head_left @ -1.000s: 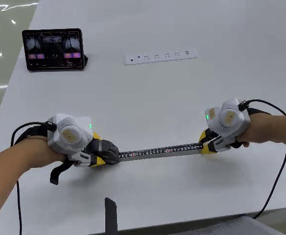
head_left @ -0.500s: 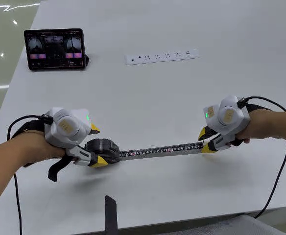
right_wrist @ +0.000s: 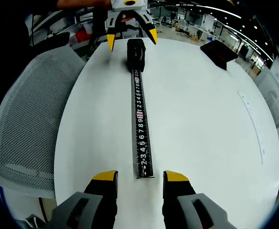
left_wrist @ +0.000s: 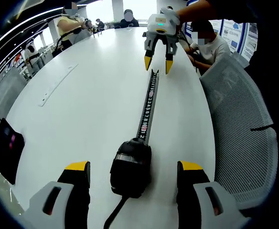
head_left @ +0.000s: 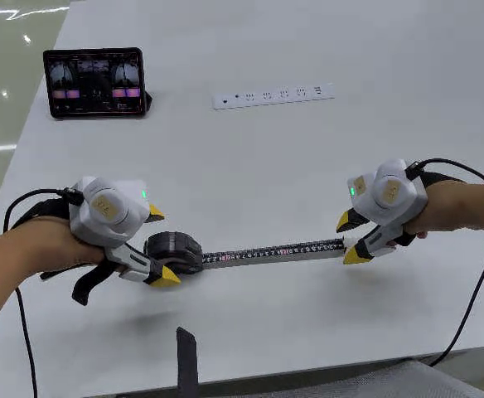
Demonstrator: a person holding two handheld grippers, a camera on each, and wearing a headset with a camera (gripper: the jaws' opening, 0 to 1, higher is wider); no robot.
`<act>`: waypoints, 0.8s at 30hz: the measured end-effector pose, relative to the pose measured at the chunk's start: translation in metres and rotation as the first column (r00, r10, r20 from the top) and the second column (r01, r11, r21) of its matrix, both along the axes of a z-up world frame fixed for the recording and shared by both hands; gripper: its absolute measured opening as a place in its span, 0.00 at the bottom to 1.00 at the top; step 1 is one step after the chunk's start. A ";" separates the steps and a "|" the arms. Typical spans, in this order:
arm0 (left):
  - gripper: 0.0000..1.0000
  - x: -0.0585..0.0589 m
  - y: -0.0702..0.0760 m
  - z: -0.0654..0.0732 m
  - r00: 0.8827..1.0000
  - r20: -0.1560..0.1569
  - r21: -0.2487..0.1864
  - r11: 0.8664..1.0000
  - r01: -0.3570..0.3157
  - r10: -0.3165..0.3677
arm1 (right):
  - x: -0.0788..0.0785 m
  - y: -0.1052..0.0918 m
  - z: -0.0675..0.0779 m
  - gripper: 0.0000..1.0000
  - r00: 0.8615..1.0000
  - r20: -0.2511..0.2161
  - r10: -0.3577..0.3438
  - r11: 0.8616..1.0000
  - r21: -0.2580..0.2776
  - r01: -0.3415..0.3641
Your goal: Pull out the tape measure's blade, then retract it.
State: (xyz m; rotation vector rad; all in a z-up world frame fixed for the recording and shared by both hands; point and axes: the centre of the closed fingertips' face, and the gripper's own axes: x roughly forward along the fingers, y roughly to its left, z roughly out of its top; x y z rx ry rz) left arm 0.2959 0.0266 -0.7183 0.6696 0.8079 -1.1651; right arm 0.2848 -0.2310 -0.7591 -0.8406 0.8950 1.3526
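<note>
The tape measure (left_wrist: 131,167) is lying on the white worktop (head_left: 250,166), and its black case is sitting right between the jaws of the left gripper (left_wrist: 133,168) — these jaws are standing wide apart and are not touching the case on either side. The blade (right_wrist: 140,129) is lying pulled out flat, running straight away from the left jaws toward the right gripper (right_wrist: 140,176). The right jaws are gaping open too, and the blade's end is resting just in front of the gap between their yellow tips — nothing is pinching it. Off to the left of the left jaws, a dark tablet (head_left: 95,81) is standing up, and a white power strip (head_left: 273,94) is lying flat farther along that side.
</note>
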 end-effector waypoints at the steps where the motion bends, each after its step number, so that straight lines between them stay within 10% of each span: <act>1: 0.72 0.000 0.000 0.000 1.000 -0.002 0.000 1.000 -0.005 0.005 | 0.000 0.000 0.001 0.35 1.000 -0.001 -0.008 1.000 0.004 0.008; 14: 0.98 -0.008 -0.003 0.005 0.999 -0.030 -0.045 0.999 -0.025 0.024 | 0.000 -0.002 0.008 0.59 0.991 -0.023 -0.133 0.990 0.042 0.134; 22: 0.99 -0.007 -0.002 0.011 0.998 -0.023 -0.075 0.995 -0.066 0.065 | 0.001 -0.004 0.009 0.76 0.979 -0.029 -0.200 0.978 0.053 0.202; 24: 0.99 -0.010 0.000 0.009 0.992 -0.061 -0.072 0.991 -0.112 0.107 | 0.001 -0.003 0.010 0.77 0.976 -0.035 -0.215 0.974 0.062 0.217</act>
